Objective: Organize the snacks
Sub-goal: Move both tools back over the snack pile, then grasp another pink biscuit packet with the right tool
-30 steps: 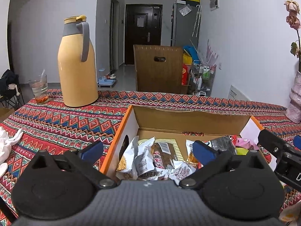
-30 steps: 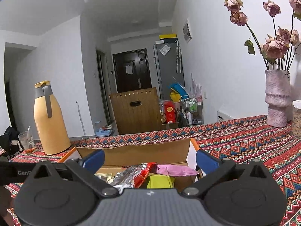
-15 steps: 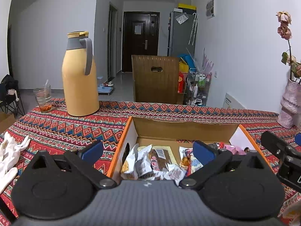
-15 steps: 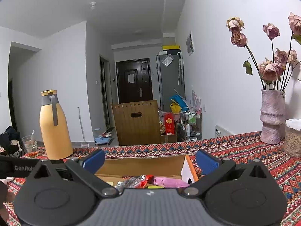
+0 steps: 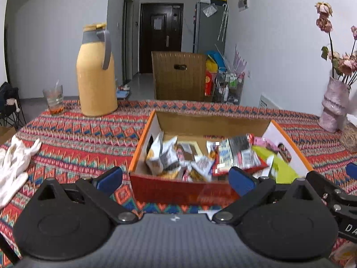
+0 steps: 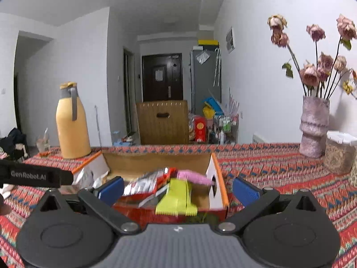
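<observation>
An open cardboard box [image 5: 178, 192] with orange rims sits on the patterned tablecloth and holds several snack packets [image 5: 200, 156]. It also shows in the right wrist view [image 6: 156, 163], with a yellow-green packet [image 6: 177, 198] and a pink packet [image 6: 191, 177] near its right wall. My left gripper [image 5: 175, 177] is open and empty, in front of the box's near wall. My right gripper [image 6: 177, 187] is open and empty, in front of the box's right half. Part of the right gripper shows at the right of the left wrist view [image 5: 334, 198].
A yellow thermos jug [image 5: 96, 71] and a glass [image 5: 53, 99] stand at the far left. A white cloth [image 5: 15, 165] lies at the left edge. A pink vase of dried roses [image 6: 313, 127] and a clear jar [image 6: 339, 151] stand at the right.
Both grippers have drawn back toward me from the box, so its near wall now shows. Both stay open and empty.
</observation>
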Demonstrator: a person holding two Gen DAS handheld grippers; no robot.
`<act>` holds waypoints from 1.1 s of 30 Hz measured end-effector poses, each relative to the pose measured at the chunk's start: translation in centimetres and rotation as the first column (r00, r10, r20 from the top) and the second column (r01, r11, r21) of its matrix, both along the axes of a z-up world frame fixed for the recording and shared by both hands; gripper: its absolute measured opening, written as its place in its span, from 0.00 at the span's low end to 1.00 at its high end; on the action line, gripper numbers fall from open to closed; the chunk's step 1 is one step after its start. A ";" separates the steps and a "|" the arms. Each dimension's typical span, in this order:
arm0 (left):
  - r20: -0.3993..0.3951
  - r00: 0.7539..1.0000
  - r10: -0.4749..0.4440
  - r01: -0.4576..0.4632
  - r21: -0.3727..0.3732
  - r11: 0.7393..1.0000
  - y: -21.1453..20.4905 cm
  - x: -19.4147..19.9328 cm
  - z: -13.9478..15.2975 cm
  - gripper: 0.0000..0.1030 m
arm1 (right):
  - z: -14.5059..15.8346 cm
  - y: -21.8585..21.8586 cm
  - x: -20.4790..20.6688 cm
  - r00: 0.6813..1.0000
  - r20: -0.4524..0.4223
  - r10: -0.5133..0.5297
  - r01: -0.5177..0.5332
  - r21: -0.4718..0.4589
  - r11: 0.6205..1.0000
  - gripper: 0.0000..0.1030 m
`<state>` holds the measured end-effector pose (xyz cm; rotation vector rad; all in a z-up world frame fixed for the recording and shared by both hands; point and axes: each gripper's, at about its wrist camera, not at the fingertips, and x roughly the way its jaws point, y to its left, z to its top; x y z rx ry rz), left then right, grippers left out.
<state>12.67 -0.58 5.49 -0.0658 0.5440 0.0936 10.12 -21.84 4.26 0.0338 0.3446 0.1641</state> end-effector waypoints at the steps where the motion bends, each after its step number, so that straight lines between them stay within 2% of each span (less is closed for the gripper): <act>1: -0.007 1.000 -0.001 0.001 0.001 1.000 0.0 -0.3 -0.3 1.00 | -0.4 0.0 -0.2 1.000 -0.014 0.005 -0.005 -0.003 1.000 1.00; 11: -0.068 0.998 0.000 0.000 0.008 1.000 0.7 -1.3 -3.9 1.00 | -4.2 0.7 0.7 0.978 -0.199 0.066 -0.073 -0.030 0.997 1.00; 23: -0.119 0.993 -0.021 0.016 -0.044 0.999 1.6 -0.5 -6.4 1.00 | -7.4 2.8 4.6 0.928 -0.369 0.046 -0.111 -0.159 0.981 1.00; 24: -0.115 0.993 -0.021 0.014 -0.056 0.998 1.8 -0.6 -6.4 1.00 | -7.8 2.9 4.7 0.924 -0.380 0.041 -0.111 -0.163 0.980 1.00; 27: -0.112 0.994 -0.018 0.009 -0.081 0.997 2.2 -0.7 -6.4 1.00 | -8.2 2.1 5.0 0.921 -0.386 0.049 -0.088 -0.085 0.993 1.00; 33: -0.126 0.992 -0.023 0.011 -0.095 0.995 2.3 -0.6 -6.5 1.00 | -8.3 2.0 4.9 0.924 -0.378 0.050 -0.089 -0.087 0.992 1.00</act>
